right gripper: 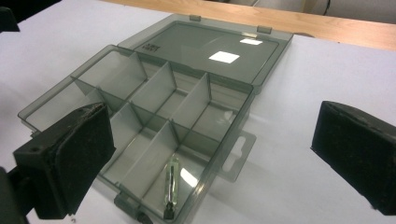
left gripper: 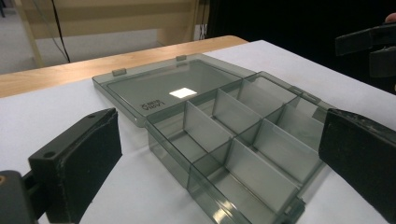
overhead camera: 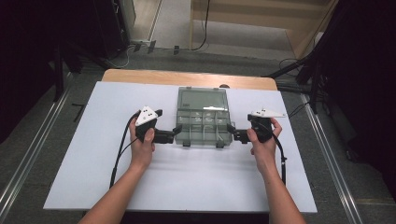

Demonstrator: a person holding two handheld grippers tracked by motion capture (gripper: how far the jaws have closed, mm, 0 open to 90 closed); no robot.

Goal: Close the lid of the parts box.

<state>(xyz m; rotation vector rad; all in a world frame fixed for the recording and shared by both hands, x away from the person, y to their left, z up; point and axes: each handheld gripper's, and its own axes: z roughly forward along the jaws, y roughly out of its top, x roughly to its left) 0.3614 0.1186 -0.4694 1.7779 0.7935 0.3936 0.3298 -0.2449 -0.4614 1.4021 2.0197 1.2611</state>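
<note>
Currently left tool (overhead camera: 176,132) sits at the left edge of the clear organizer box (overhead camera: 204,123), jaws spread wide, holding nothing; in the left gripper view the near corner of the box lies between the jaws, contact unclear. Box is mid-table on the white table (overhead camera: 187,177), lid (overhead camera: 202,99) flipped fully open and lying flat behind the divided tray. One small greenish item (right gripper: 172,179) lies in a near compartment in the right gripper view. Right tool (overhead camera: 232,130) is at the box's right edge, jaws wide apart, empty.
</note>
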